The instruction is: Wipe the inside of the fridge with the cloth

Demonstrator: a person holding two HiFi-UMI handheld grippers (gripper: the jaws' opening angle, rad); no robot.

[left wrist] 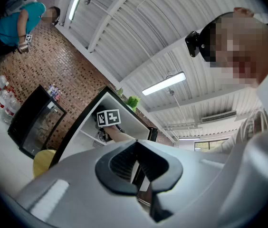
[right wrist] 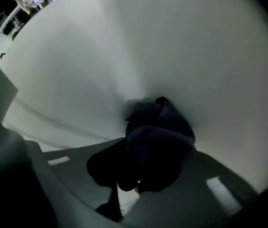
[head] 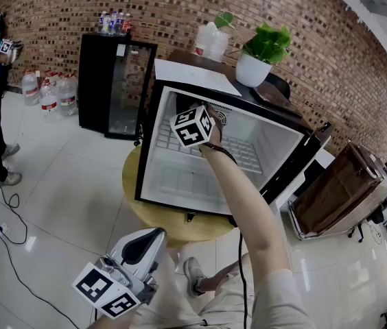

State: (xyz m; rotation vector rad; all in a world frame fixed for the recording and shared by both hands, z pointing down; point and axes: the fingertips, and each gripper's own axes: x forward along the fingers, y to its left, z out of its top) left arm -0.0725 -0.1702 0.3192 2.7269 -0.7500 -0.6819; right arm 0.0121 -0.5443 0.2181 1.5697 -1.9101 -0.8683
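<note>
Just ahead of right gripper tips, deep in open fridge, pressing bunched dark cloth against white inner wall, jaws clamped on it, likely so the wad won't slip while wiping; holding left gripper closed, empty, well back outside.

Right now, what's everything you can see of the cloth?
The cloth is dark, near black, soft fabric bunched into a rounded, folded wad. The right gripper is shut on its lower part, and the wad's far end touches the fridge's white inner wall. The dim, blurred view hides weave and any dirt.
</note>
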